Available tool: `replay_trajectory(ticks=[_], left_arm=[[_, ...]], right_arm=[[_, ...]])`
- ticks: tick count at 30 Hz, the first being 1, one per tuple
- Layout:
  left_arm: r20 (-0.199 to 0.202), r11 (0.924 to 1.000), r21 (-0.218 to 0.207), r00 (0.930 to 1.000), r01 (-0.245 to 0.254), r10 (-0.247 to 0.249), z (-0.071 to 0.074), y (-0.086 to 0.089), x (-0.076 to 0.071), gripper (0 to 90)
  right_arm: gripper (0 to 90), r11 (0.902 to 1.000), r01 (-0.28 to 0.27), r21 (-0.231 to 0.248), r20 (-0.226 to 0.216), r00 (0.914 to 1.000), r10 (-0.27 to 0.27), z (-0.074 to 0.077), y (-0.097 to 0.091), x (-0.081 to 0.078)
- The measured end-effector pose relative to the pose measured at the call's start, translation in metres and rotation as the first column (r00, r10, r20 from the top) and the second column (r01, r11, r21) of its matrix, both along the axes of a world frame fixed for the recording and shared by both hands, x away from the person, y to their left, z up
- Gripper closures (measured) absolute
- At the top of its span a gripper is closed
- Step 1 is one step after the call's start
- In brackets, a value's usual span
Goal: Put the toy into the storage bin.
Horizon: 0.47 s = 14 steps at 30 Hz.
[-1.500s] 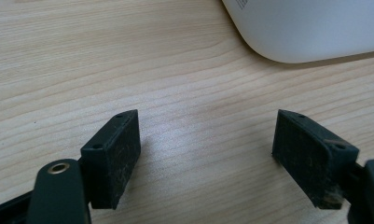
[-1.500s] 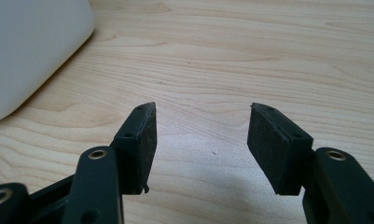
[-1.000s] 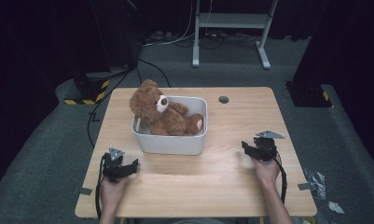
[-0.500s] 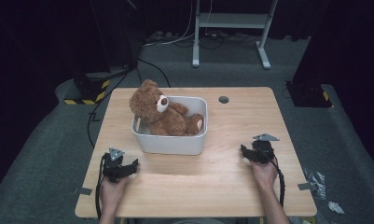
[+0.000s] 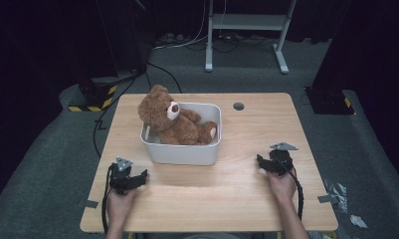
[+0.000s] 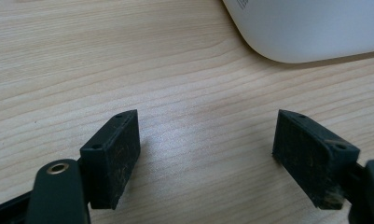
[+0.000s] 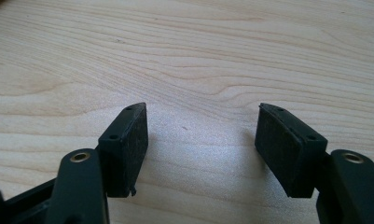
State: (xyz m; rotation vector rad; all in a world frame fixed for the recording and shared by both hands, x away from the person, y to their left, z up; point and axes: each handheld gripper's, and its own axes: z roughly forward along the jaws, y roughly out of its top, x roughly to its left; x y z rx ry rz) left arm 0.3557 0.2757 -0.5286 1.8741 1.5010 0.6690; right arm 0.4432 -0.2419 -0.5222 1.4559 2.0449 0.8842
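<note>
A brown teddy bear sits in a white bin at the middle of the wooden table, its head leaning over the bin's left rim. My left gripper rests on the table in front of the bin's left corner, open, nothing between its jaws; the bin's rounded corner lies just beyond it. My right gripper rests at the right of the bin, open over bare wood. Its jaws have just been opening further, with nothing between them.
A small dark round hole sits in the tabletop behind the bin. Black cables and a yellow-black striped base lie on the grey floor at the left. A white metal stand is behind the table.
The right gripper has shifted slightly toward the person and left. The left gripper, bear and bin have stayed put.
</note>
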Motion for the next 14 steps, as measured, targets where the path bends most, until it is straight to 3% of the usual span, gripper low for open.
replay_trajectory(ticks=[11,12,14], left_arm=[[-0.002,1.0000,0.002,1.0000,-0.004,0.004,0.0002,0.0000,-0.0003,23.0],[-0.002,1.0000,0.001,1.0000,-0.004,0.004,0.0002,0.0000,-0.0002,23.0],[0.000,1.0000,0.003,1.0000,-0.003,0.003,0.0002,0.0002,-0.0001,23.0]], right_arm=[[34.6,1.0000,0.005,0.003,-0.001,1.0000,-0.005,0.0000,0.0006,-0.0003],[34.6,1.0000,0.000,0.004,-0.017,0.9998,0.000,0.0011,0.0002,-0.0009],[34.6,1.0000,0.006,0.003,-0.002,1.0000,-0.006,0.0000,0.0006,-0.0003]])
